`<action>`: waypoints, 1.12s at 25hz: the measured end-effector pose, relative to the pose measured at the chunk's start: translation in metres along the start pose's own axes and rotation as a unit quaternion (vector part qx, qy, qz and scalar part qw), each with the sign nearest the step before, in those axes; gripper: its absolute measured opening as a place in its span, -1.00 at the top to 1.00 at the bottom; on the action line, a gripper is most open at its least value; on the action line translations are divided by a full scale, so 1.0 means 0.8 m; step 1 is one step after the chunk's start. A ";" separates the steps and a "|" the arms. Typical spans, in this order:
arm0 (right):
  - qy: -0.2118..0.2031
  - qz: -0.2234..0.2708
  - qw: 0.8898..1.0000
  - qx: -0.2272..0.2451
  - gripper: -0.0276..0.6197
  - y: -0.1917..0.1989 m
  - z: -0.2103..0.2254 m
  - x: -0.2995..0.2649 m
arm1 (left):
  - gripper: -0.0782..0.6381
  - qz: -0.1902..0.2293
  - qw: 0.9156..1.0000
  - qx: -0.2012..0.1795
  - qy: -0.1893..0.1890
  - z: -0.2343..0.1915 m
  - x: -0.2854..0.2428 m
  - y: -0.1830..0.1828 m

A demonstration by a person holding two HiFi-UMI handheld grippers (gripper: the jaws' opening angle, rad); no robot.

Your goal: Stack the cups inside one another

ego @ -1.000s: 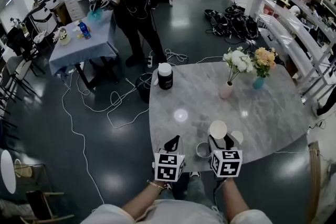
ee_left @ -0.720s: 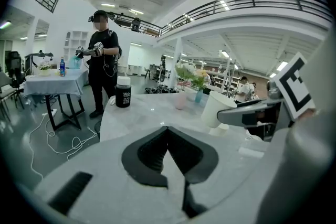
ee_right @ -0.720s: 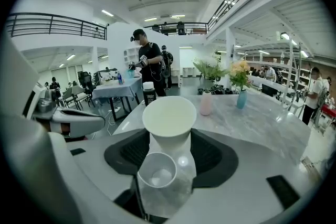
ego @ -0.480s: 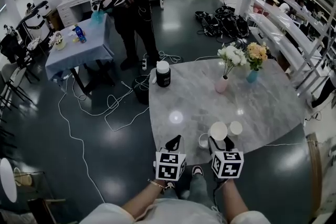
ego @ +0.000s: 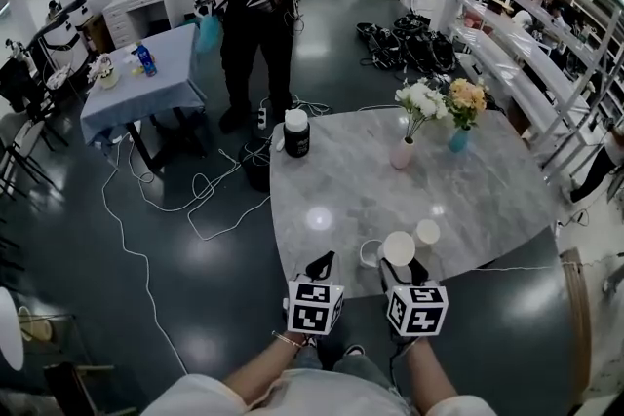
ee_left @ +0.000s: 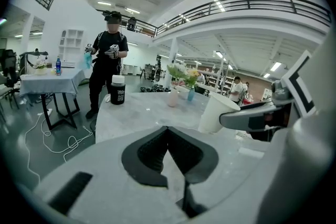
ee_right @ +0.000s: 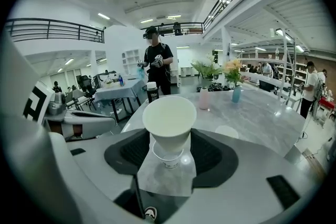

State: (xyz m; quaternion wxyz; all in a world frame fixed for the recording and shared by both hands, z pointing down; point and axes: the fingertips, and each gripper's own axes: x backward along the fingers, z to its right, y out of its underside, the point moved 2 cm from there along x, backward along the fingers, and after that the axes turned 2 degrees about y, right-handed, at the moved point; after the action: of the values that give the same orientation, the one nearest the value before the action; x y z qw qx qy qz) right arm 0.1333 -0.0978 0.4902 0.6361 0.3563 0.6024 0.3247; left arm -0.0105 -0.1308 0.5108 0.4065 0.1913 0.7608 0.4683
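Clearly the held cup [ee_right: 169,118] is the thing to watch: a white cup, mouth up and off the counter [ego: 341,180], grasped around its lower wall by the fingers of the right gripper [ee_right: 169,136], one on each side. Its base hangs just above the waiting cup [ego: 367,254]. The right gripper view shows that cup's rim directly under the base, while the head view sets the held cup slightly to its right. Whether the base has already entered the rim cannot be told.

The likely fault is an off-centre descent. If the base lands on the rim instead of inside it, the waiting cup, which looks light and stands unsupported near the counter's front edge, could tip or skid off. Too hard a squeeze could also dent the held cup's wall so that it wedges crooked.

A third cup [ego: 426,231] stands beyond and to the right of the waiting cup, apart from it. The left gripper [ee_left: 168,131] hovers to the waiting cup's left, its fingers clenched together on nothing, so it is not steadying anything. Well beyond the waiting cup are a pink vase [ego: 402,154] and a black jar [ego: 295,135].
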 end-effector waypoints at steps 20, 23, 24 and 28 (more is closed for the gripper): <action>-0.070 -0.015 0.997 0.014 0.16 0.010 -0.007 -0.013 | 0.79 -0.015 0.998 0.013 -0.054 0.010 0.004 0.014; -0.072 -0.022 0.997 0.013 0.16 0.014 -0.009 -0.022 | 0.80 -0.017 0.998 0.017 -0.055 0.004 -0.001 0.016; -0.072 -0.024 0.997 0.013 0.16 0.017 -0.009 -0.025 | 0.79 -0.018 0.998 0.018 -0.056 0.002 -0.003 0.018; -0.074 -0.034 0.997 0.013 0.16 0.026 -0.008 -0.037 | 0.80 -0.028 0.998 0.022 -0.058 -0.004 -0.011 0.028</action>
State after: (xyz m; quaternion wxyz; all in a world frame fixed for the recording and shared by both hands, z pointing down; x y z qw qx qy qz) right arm 0.1253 -0.1108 0.5234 0.6850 0.3671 0.5694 0.2679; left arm -0.0104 -0.1274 0.5351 0.4583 0.2059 0.7514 0.4278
